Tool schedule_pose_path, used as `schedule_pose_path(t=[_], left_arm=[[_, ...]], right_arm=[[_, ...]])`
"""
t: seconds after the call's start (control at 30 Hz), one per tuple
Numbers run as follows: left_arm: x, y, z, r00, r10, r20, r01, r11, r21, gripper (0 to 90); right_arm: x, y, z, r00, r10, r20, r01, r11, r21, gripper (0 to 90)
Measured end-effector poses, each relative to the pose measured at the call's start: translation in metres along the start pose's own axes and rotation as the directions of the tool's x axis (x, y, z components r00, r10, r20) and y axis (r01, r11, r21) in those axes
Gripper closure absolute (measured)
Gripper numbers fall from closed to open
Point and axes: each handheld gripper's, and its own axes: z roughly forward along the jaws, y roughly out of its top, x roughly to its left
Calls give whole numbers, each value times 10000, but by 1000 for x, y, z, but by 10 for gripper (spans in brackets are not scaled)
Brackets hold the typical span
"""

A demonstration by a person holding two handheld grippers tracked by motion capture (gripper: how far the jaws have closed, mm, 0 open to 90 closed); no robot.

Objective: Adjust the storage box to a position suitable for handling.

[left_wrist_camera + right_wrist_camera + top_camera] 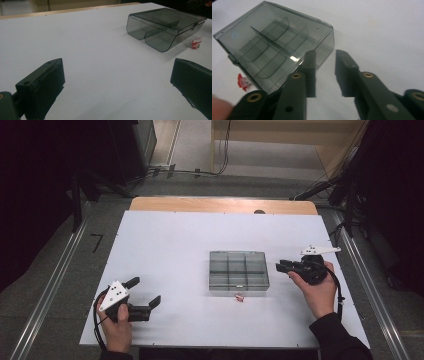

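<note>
Box (pixel 238 270) beside narrowed, empty right tool (pixel 281 266)

No legible text, number or brand in any view. Small red-and-white item (pixel 240 297) below centre of high view, just beside near edge of clear compartment box (pixel 238 270), carries white patch with dark marks; too small and blurred to read. Same item at right in left gripper view (pixel 196 43) and lower left in right gripper view (pixel 243 82): marks unreadable.
</note>
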Motion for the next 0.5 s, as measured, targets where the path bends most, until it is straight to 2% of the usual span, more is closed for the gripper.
schedule_pose_path(t=[0.23, 0.5], left_arm=[[0, 0, 0, 10000, 43, -12, -43, 10000, 63, 0], [0, 0, 1, 10000, 57, 4, -57, 10000, 64, 0]], right_arm=[[-3, 7, 19, 9986, -309, 437, 273, 9965, 796, 880], [-6, 10, 38, 9992, -244, 301, 201, 9906, 1355, 882]])
